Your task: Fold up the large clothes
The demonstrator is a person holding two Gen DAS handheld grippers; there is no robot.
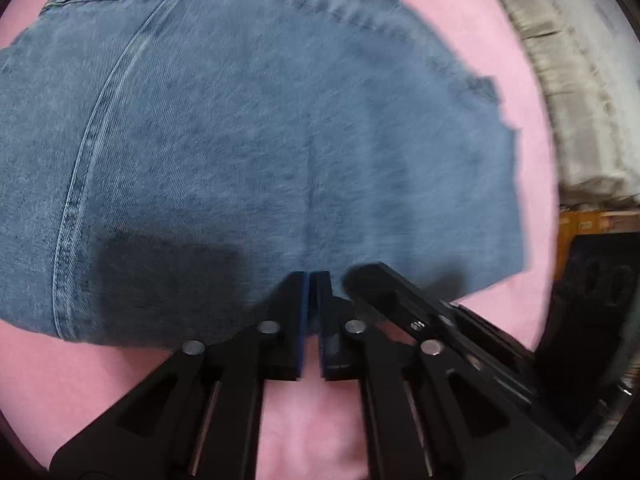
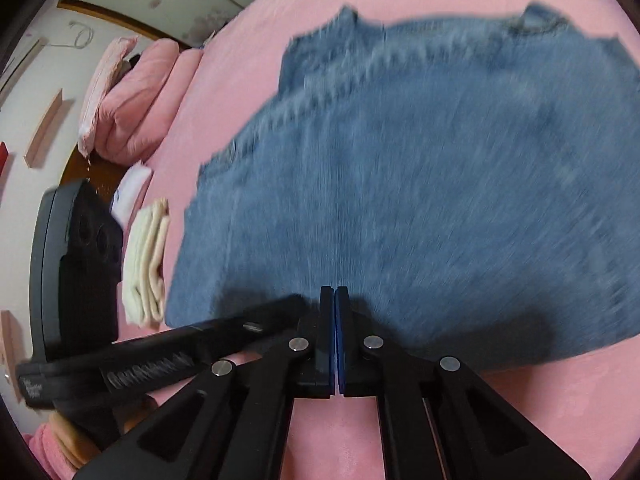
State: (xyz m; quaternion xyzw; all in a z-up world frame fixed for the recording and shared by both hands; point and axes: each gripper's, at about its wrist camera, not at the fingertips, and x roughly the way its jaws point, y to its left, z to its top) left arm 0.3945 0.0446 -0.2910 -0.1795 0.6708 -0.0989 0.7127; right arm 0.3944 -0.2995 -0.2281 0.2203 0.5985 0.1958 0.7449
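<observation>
A folded blue denim garment lies flat on the pink bedsheet, with a buttoned tab at its far left corner and a frayed edge on its right. My left gripper is shut, its tips over the garment's near edge, and nothing shows between the pads. The right wrist view is blurred, with the denim filling most of it. My right gripper is shut too, tips over the same near edge, with no cloth visibly pinched. The two grippers are close side by side: the right one's tip shows beside my left, and the left one's tip beside my right.
A stack of folded cream cloth lies on the bed just left of the denim. Pink pillows sit further back by the wall. A pale beige folded textile lies past the bed's right edge. A black device stands beside the bed.
</observation>
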